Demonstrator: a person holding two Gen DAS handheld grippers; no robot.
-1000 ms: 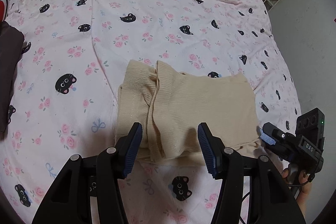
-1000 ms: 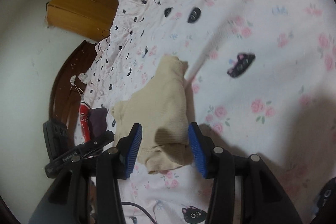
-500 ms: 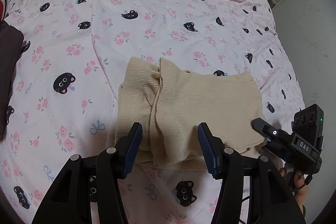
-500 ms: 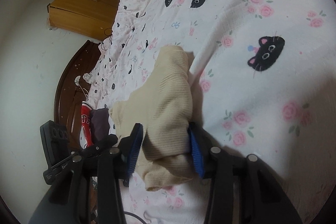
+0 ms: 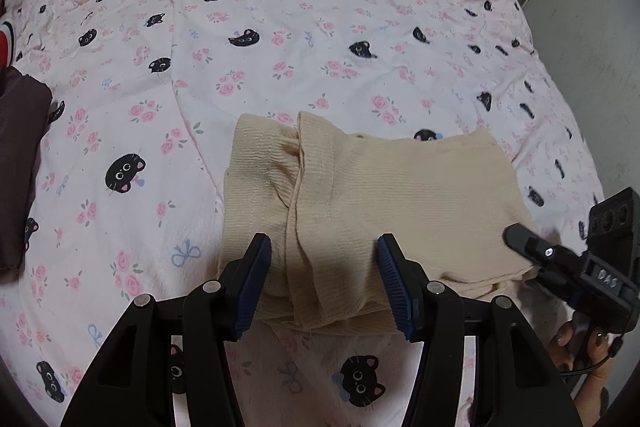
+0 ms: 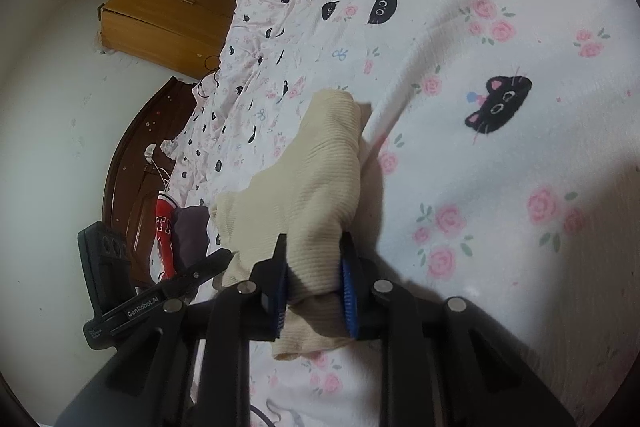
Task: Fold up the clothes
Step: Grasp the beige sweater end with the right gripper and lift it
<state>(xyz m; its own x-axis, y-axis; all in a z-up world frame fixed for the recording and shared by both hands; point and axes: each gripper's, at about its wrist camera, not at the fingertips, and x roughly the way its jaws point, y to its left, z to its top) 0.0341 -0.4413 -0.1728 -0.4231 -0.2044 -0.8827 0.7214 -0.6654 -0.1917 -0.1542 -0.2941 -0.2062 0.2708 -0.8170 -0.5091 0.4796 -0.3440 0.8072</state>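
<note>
A beige ribbed garment [image 5: 380,195] lies folded on the pink cat-print bedsheet [image 5: 280,27]. My left gripper [image 5: 324,283] is open, its blue-padded fingers [image 5: 256,275] straddling the garment's near left edge without closing on it. My right gripper [image 6: 314,283] is shut on the garment's right edge [image 6: 316,267], with cloth bunched between its pads; it shows in the left wrist view [image 5: 560,263] at the garment's right corner. The garment also shows in the right wrist view [image 6: 312,179].
A dark folded garment [image 5: 16,163] lies at the bed's left edge, with a red one [image 6: 164,239] beside it. A wooden headboard [image 6: 128,167] and wooden cabinet [image 6: 168,19] stand beyond the bed. A white wall [image 5: 592,47] borders the right side.
My right gripper has moved onto the garment's right edge and closed on it. My left gripper has stayed open over the near left edge.
</note>
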